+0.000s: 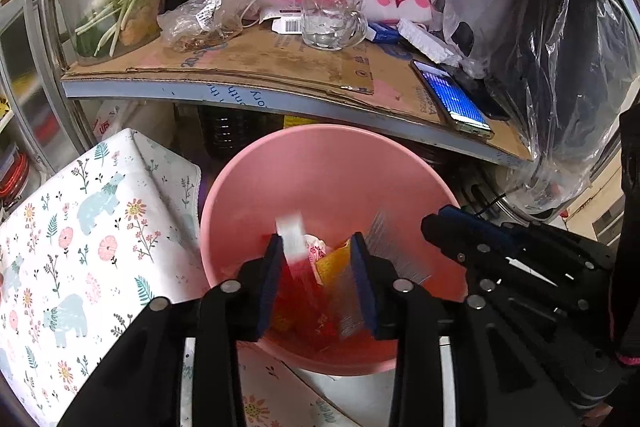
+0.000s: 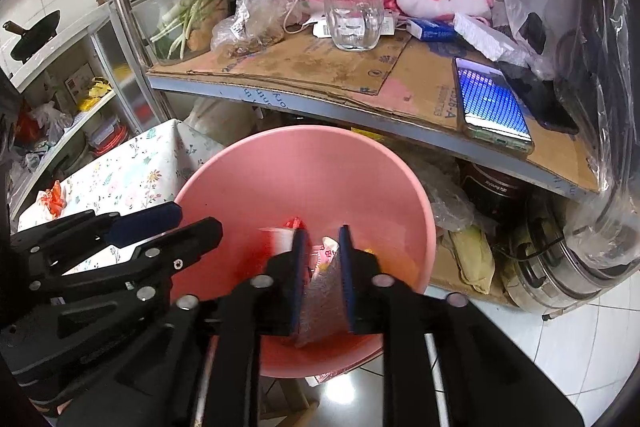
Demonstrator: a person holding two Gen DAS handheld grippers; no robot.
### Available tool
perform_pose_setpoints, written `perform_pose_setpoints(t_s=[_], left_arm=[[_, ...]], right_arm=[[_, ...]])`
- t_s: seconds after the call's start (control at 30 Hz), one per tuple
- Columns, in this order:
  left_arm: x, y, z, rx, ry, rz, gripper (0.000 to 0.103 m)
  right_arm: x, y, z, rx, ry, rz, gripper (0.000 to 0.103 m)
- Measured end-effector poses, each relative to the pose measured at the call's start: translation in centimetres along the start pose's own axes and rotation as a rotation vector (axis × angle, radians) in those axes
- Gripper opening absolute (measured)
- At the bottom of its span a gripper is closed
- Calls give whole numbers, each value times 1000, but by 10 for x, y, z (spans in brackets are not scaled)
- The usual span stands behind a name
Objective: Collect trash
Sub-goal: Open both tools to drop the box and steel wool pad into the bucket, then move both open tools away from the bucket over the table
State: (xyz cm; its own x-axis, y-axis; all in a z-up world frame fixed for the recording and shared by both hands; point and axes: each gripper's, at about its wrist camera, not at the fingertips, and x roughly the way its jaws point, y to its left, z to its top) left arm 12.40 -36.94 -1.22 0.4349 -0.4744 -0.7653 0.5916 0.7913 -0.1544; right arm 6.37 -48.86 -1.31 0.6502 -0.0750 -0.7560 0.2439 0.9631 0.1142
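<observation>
A pink basin [image 1: 320, 137] [image 2: 304, 133] sits below a shelf and holds red, yellow and white wrappers [image 1: 336, 263]. My left gripper [image 1: 317, 241] hangs over it with its jaws apart. A blurred white-and-red wrapper [image 1: 292, 231] sits loose by the left pad, with no pad pressing on it. In the right wrist view my right gripper [image 2: 322, 231] is over the same basin with a narrow gap between its pads. A blurred silvery wrapper [image 2: 322, 303] lies in that gap, low down. Each gripper shows in the other's view: the right one [image 1: 440, 217], the left one [image 2: 198, 219].
The cardboard-lined shelf [image 1: 256, 67] carries a glass mug [image 1: 332, 15], a lit phone [image 1: 452, 95], plastic bags, a pink dotted cloth and green onions. A floral-covered table [image 1: 80, 227] stands to the left of the basin. Pots [image 2: 560, 279] stand on the tiled floor to the right.
</observation>
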Motion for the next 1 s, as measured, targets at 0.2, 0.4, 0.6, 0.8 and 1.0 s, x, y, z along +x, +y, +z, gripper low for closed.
perform_pose_setpoints(t_s=[0.2,0.4,0.6,0.8,1.0], left_arm=[[-7,4,0,-13,-11,-3,43],[-19,10,-2,-25,-17,7,44],[-35,14,-6,-28,-33,21,44],[-54,16,-11,-28,-53,31,44],[-70,19,-17,-30,-71,40,44]], right_arm=[[-4,4,-1,-7,-3,7,21],[-13,13,-4,-22,-10,24,21],[-24,22,-6,-38,-22,38,21],[-38,28,-9,-49,-36,48,22],[-50,37,-15,-60,-50,63,31]])
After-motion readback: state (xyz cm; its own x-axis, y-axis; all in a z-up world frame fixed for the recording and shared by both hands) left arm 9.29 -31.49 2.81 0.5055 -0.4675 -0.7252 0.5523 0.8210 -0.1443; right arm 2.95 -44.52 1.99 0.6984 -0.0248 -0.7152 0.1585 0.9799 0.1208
